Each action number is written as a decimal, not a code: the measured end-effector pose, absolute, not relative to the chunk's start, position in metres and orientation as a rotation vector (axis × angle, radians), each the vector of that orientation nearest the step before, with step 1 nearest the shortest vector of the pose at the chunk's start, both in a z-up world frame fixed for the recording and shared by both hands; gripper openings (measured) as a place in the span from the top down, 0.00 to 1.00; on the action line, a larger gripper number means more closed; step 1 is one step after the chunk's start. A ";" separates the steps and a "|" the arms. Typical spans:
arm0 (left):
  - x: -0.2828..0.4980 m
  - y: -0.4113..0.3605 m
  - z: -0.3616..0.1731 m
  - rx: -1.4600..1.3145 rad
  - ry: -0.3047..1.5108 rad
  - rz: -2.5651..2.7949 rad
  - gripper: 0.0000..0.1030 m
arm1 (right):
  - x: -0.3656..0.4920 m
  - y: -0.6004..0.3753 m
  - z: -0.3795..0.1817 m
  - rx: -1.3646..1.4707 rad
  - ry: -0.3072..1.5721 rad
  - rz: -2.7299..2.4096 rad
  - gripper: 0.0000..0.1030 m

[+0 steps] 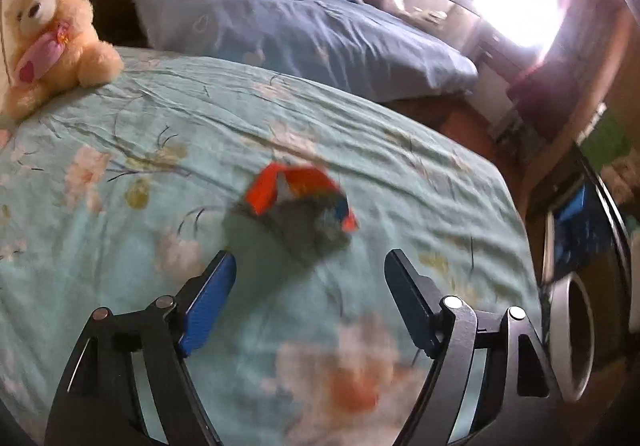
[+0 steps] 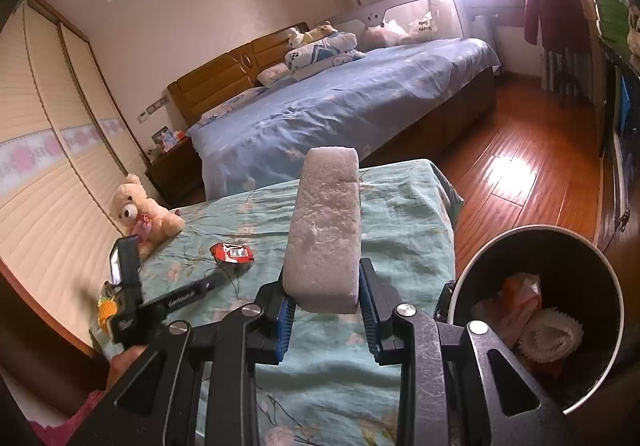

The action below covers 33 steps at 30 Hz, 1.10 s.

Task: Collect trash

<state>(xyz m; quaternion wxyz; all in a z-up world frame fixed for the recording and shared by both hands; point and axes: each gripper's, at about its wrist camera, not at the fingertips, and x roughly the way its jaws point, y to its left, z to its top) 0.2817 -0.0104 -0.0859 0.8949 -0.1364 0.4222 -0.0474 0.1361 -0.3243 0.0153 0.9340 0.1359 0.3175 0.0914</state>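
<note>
left jaws spread over wrapper, right jaws carrying foam block by the bin

teddy bear (image 1: 52, 30) sits at the far left corner of the bed (image 1: 120, 230), not trash, leave it. left gripper (image 1: 310, 266) hangs over the green floral sheet with jaws spread wide and nothing between them. red wrapper (image 1: 300, 202) lies crumpled near the middle of the bed, just ahead of the blue pads (image 1: 208, 306), not touched. left view is blurred, so exact gap to the wrapper is hard to tell.

right gripper (image 2: 324, 298) has jaws clenched on the white foam block (image 2: 326, 230), which stands up and leans away from the camera. trash bin (image 2: 536, 310) is on the floor off the bed's right edge, already holding some paper and cloth scraps.

risks, as i judge them: the wrapper is light and flat, so closing jaws may pinch the sheet with it or push it away. foam is gripped only at its low end, so it could tip out before reaching the bin. a release short of the rim drops it on the floor.
</note>
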 end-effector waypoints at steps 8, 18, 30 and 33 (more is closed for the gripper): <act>0.327 -0.019 -0.102 -0.229 0.902 -0.116 0.88 | 0.130 -0.318 0.020 0.251 0.645 0.142 0.72; 0.251 0.015 -0.098 -0.300 0.874 -0.269 0.91 | 0.119 -0.296 0.042 0.213 0.618 0.090 0.72; 0.224 0.015 -0.105 -0.256 0.885 -0.285 0.91 | 0.121 -0.269 0.079 0.119 0.582 0.126 0.72; 0.225 0.008 -0.104 -0.251 0.884 -0.284 0.91 | 0.113 -0.285 0.102 0.103 0.544 0.111 0.72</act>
